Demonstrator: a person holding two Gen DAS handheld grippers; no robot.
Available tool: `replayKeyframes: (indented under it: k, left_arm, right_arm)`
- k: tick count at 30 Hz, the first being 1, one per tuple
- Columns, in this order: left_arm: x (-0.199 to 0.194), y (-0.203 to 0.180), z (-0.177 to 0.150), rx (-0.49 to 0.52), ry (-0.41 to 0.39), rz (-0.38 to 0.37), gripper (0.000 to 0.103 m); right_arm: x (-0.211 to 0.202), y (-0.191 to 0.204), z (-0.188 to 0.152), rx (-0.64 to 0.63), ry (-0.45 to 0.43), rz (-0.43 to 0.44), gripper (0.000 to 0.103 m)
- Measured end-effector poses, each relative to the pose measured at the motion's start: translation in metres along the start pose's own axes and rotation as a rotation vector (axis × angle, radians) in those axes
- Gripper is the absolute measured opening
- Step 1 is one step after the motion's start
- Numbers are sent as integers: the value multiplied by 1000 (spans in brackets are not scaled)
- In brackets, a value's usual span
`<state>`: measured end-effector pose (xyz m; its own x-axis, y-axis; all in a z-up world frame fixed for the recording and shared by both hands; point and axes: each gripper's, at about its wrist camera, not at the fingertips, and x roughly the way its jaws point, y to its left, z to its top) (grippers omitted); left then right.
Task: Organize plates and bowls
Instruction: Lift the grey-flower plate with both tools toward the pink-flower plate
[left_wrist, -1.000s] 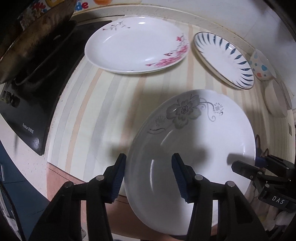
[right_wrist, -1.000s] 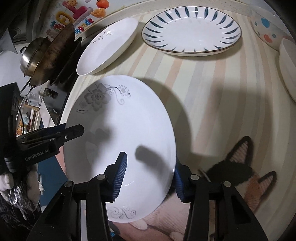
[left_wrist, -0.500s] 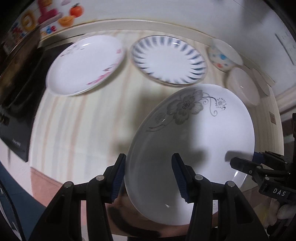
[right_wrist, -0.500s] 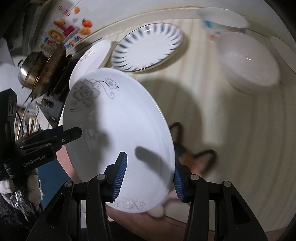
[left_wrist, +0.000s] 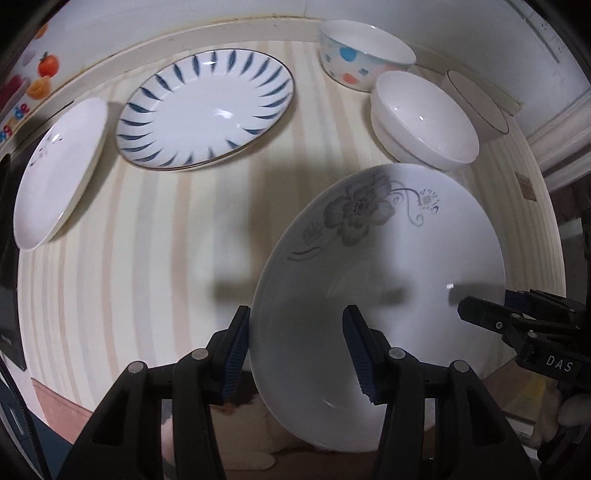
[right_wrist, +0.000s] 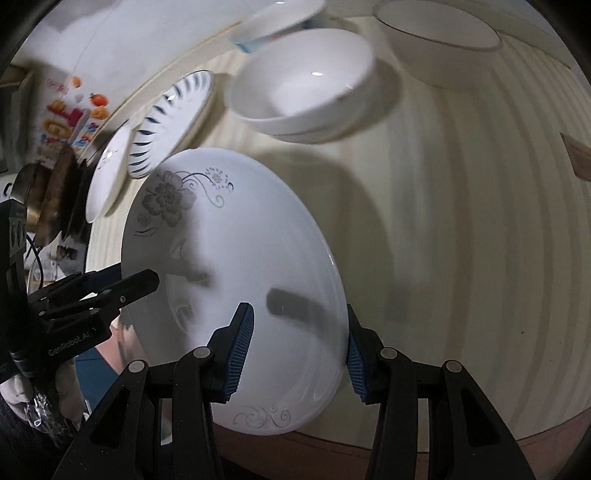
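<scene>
A white plate with a grey flower is held up off the striped counter between both grippers. My left gripper is shut on its left rim, one finger over and one under. My right gripper is shut on its right rim; the plate also shows in the right wrist view. A blue-leaf plate and a white plate with a pink flower lie at the back left. A white bowl, a spotted bowl and a beige bowl stand at the back right.
The striped counter ends at a wall behind the bowls. A black stove edge lies at the far left, with a pan on it in the right wrist view. The counter's front edge runs below the grippers.
Both grippers have carried the grey-flower plate to the right along the counter. The stove has slid out of view and the bowls have come closer.
</scene>
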<state>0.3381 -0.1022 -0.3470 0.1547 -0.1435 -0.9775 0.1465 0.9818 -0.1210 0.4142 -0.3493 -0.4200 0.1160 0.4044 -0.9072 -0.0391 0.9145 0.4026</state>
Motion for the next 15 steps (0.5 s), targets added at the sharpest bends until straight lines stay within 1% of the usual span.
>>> replayKeyframes:
  k: [4, 11, 13, 14, 15]
  left_arm:
    - [5, 0, 4, -9, 13, 2, 48]
    - [9, 3, 7, -16, 25, 6, 47]
    - [-6, 6, 5, -11, -10, 7, 47]
    - [-18, 13, 4, -17, -40, 12, 48]
    - [-31, 22, 3, -32, -70, 19, 48]
  right_arm:
    - [6, -11, 4, 16, 19, 3, 50]
    - [6, -19, 5, 15, 39, 1, 50]
    - [2, -20, 7, 19, 47, 13, 50]
    - [-6, -21, 8, 17, 36, 9, 50]
    - [-17, -20, 11, 12, 20, -7, 55]
